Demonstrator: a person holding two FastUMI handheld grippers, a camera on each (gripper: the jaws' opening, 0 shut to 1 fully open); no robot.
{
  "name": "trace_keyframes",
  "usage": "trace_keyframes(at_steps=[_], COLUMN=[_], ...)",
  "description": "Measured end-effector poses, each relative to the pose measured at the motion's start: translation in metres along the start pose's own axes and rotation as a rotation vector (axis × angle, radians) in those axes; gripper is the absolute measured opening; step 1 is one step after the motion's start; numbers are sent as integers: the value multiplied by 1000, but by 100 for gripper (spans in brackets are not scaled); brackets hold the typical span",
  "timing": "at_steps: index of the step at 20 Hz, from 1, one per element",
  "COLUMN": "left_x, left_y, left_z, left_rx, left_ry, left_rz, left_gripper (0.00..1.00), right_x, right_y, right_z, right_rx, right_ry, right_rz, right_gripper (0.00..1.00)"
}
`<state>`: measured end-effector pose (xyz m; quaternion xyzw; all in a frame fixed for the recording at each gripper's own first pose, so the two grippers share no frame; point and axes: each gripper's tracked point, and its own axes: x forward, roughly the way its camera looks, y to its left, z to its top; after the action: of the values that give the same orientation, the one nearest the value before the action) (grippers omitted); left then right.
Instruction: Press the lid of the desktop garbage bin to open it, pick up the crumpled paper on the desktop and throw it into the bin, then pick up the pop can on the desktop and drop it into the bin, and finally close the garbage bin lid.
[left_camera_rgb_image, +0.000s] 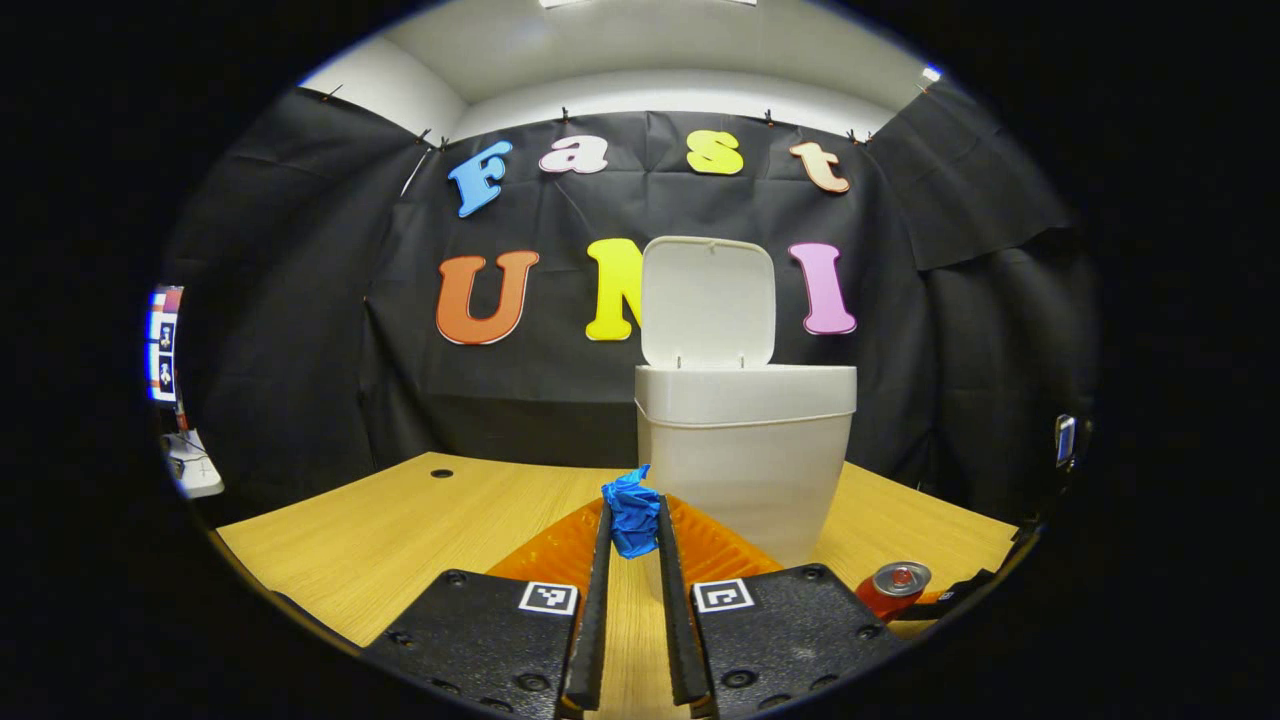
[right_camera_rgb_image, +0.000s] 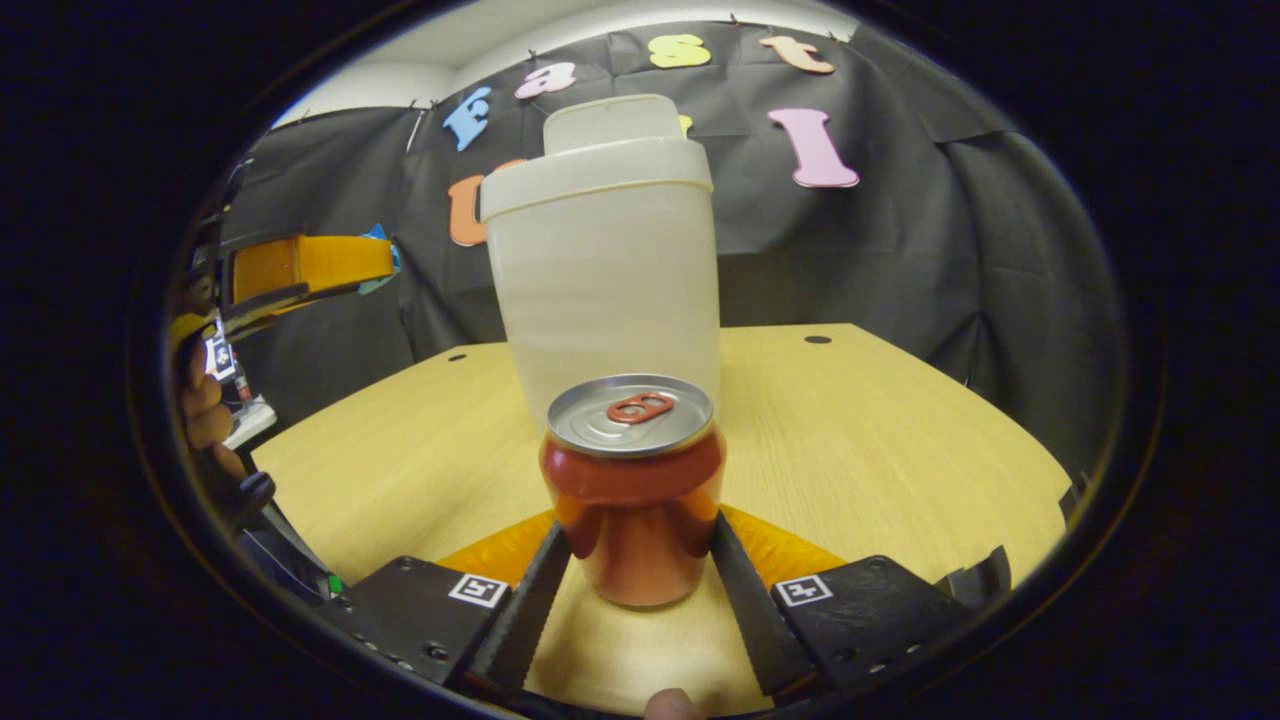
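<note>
Left gripper (left_camera_rgb_image: 633, 525) is closed on the paper (left_camera_rgb_image: 631, 518), a blue crumpled wad pinched between both fingers near their tips. The wad is held clear of the tabletop (left_camera_rgb_image: 400, 530), in front of the bin (left_camera_rgb_image: 745, 460) and below its rim. The bin stands at 1 o'clock of the wad, and its lid (left_camera_rgb_image: 708, 300) is upright and fully open.

Step in hand, by my judgement: carry the paper to the bin and drop it. To do this well, raise the gripper until the wad clears the rim, move forward and a little toward 1 o'clock until it is over the opening, and only then part the fingers. Releasing early would land the wad against the front wall. Keep short of the raised lid, so it is not knocked shut.

Right gripper (right_camera_rgb_image: 640, 545) stands at the can (right_camera_rgb_image: 635, 490), which is upright on the tabletop, just in front of the bin. Its fingers flank the can's lower body and appear to touch both sides; whether they press, I cannot tell.

Surroundings: in the right gripper view the left gripper appears at 9 o'clock, raised, with a hand (right_camera_rgb_image: 205, 400) beneath it. Both grippers approach the same bin, so the can and the right gripper, at 4 o'clock in the left gripper view, are the main crowding risk.
</note>
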<state>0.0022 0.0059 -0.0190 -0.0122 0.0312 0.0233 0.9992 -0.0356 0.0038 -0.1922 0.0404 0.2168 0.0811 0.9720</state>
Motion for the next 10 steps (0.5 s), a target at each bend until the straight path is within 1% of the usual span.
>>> trace_keyframes(at_steps=[1,2,3,7,10], left_x=[5,11,16,42,63], left_y=[0,-2,-3,-11,-24], left_z=[12,24,35,76,97], left_rx=[10,18,28,49,51], left_ry=[-23,-45,-65,-140,-171], left_rz=[3,2,-3,-18,-46], left_gripper=[28,31,28,28,28], right_x=[-3,-5,-7,-15,-19], right_y=[-3,-7,-11,-37,-52], right_z=[6,10,14,25,30], right_rx=[0,-5,-15,-5,18], right_ry=[-13,-26,-35,-60,-76], right_rz=[-3,-7,-14,-48,-73], right_gripper=[81,81,81,81,81])
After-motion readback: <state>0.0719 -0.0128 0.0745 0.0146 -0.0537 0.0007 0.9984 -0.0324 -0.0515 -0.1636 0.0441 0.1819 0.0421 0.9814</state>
